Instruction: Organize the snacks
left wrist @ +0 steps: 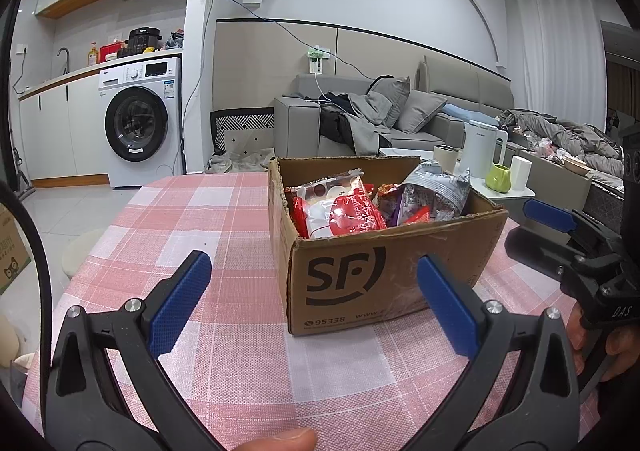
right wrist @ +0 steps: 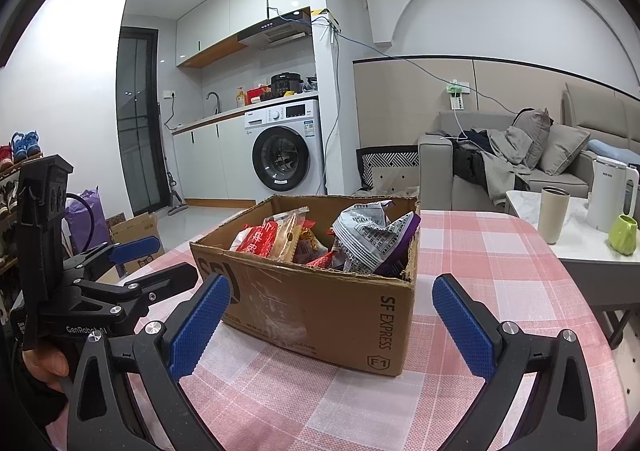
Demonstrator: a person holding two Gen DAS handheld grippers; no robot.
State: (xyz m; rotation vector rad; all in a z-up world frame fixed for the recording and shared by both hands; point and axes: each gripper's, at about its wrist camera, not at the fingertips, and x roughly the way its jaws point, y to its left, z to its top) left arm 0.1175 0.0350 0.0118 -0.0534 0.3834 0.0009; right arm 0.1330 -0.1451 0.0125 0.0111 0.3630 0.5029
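A brown cardboard box (left wrist: 380,283) printed "SF" stands on the pink checked tablecloth (left wrist: 224,219), packed with snack packets: a red and white packet (left wrist: 340,217) at its left, a silver crumpled bag (left wrist: 436,187) at its right. My left gripper (left wrist: 316,291) hovers open just in front of the box, nothing between its blue pads. In the right wrist view the same box (right wrist: 320,307) lies ahead with the silver bag (right wrist: 368,239) and a red packet (right wrist: 260,239) inside. My right gripper (right wrist: 332,315) is open, empty, near the box's corner.
The right gripper's body (left wrist: 584,251) shows at the right edge, held by a hand; the left one (right wrist: 80,283) shows at the left. A side table (right wrist: 576,247) beside the main table carries a white kettle (left wrist: 482,149), a green mug (left wrist: 498,178) and cups. A sofa stands behind.
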